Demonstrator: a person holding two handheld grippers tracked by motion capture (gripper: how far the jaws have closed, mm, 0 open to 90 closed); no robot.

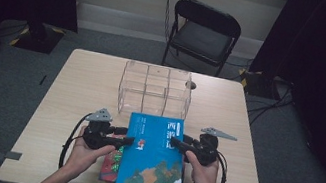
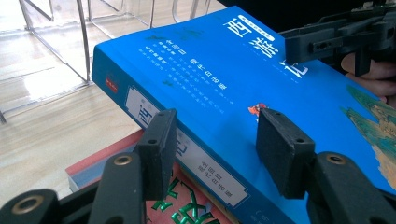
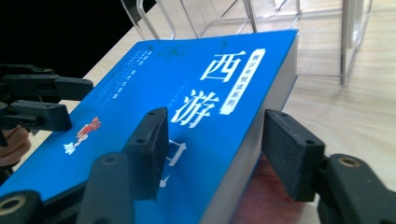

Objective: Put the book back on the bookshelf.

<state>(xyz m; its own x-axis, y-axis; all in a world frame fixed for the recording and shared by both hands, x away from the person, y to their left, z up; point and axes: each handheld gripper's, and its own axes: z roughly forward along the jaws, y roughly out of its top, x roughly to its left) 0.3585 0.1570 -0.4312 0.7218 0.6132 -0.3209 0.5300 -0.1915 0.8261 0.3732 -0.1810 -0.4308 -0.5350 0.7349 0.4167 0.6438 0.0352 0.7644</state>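
Note:
A thick blue book [image 1: 154, 156] lies on top of a red book [image 1: 109, 166] at the near middle of the table [image 1: 80, 87]. My left gripper [image 1: 127, 136] is at the blue book's spine [image 2: 187, 154]. Its jaws [image 2: 219, 140] straddle that edge, one low beside the spine and one over the cover, and they stand open. My right gripper [image 1: 177, 142] is at the opposite, page-edge side. Its jaws [image 3: 217, 140] are open around that edge of the blue book [image 3: 154, 93], with a gap between the outer pad [image 3: 289, 154] and the pages. The red book [image 3: 261, 196] shows beneath.
A clear plastic divided organizer [image 1: 156, 90] stands just beyond the books at the table's middle. A black folding chair [image 1: 204, 33] is behind the far edge. Bare tabletop lies to the left and right of the books.

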